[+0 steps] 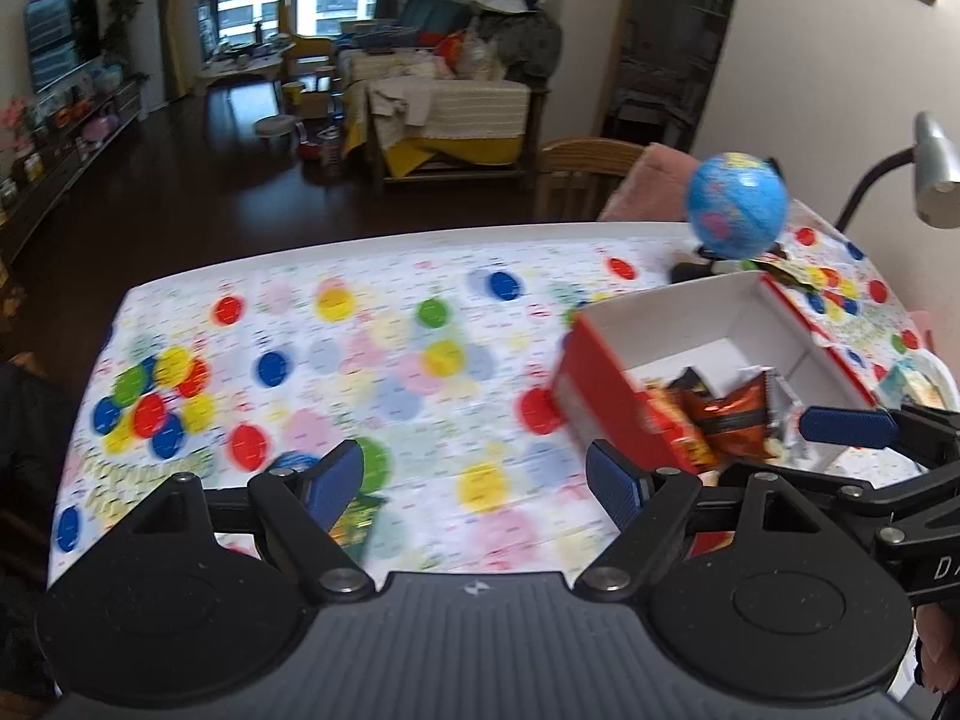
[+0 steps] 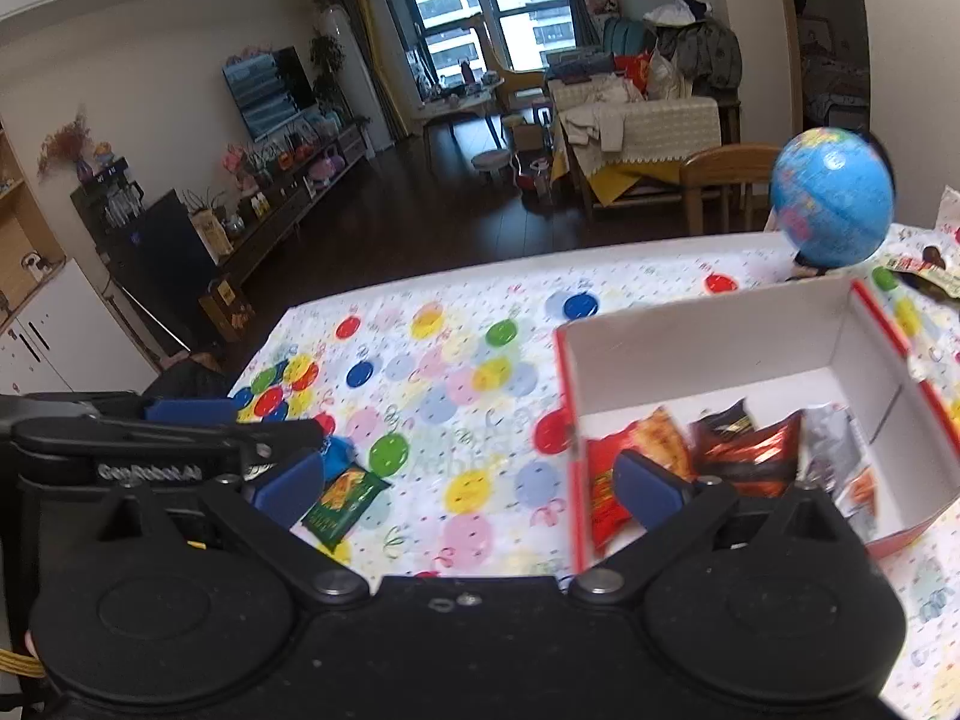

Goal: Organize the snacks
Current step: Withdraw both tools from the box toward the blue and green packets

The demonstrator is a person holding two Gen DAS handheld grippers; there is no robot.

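A red box with white inner walls [image 2: 690,354] stands on the right of the dotted tablecloth [image 2: 456,372]. Inside it lie a red packet [image 2: 600,498], a dark orange packet [image 2: 744,444] and a silver one [image 2: 834,450]. A green snack packet [image 2: 342,501] lies flat on the cloth to the box's left. My right gripper [image 2: 468,489] is open and empty, between the green packet and the box. My left gripper [image 1: 474,486] is also open and empty, with the green packet [image 1: 354,516] half hidden behind its left finger. The box [image 1: 600,384] is at its right.
A blue globe [image 2: 831,198] stands behind the box, with more wrappers [image 2: 924,273] beside it. A desk lamp [image 1: 933,171] leans in from the right. A wooden chair [image 1: 585,174] stands at the table's far edge. The right gripper's fingers [image 1: 849,426] reach over the box's near corner.
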